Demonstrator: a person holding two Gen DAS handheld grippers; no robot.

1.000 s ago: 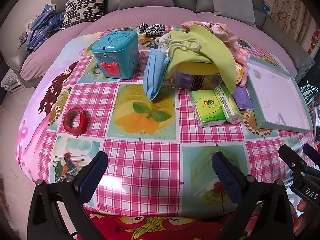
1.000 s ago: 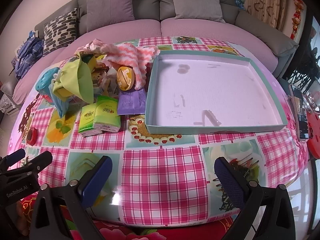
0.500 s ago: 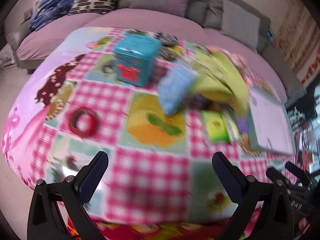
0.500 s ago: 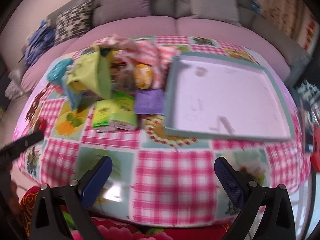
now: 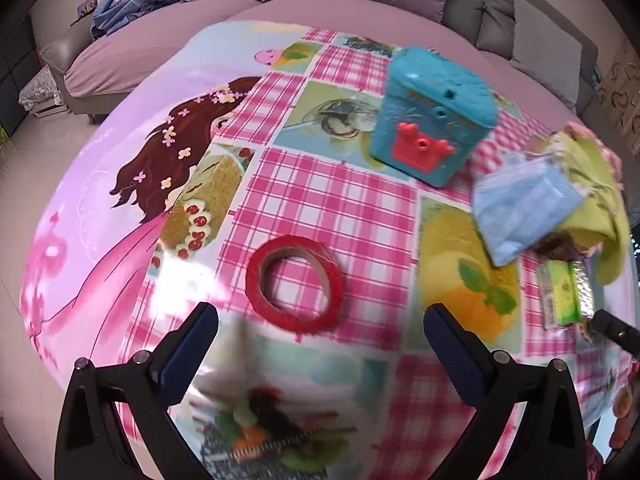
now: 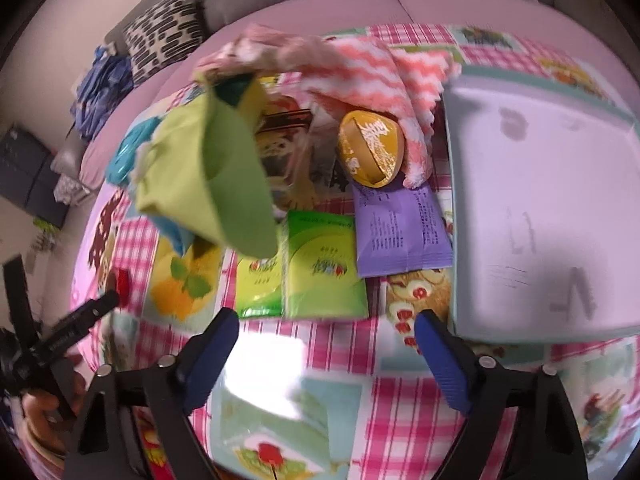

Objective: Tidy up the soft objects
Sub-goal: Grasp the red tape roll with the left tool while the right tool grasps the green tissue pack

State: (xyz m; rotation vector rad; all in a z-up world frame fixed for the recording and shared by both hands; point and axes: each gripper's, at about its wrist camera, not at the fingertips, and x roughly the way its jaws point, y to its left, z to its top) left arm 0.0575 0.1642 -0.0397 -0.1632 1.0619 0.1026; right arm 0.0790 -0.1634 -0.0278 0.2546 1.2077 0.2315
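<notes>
while closing, right fingers [image 6: 440, 356] empty, green tissue packs [image 6: 320, 268] just beyond; left fingers [image 5: 188, 352] wide.

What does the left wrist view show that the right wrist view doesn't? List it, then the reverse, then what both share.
Left wrist only: the left gripper, open and empty, above the whole red tape roll, and the teal box's red crown front.

Right wrist only: the right gripper, jaws closing on nothing, the tray, purple packet, gold pouch, striped cloth.

Both: green cloth, tissue packs, checked tablecloth, sofa.
</notes>
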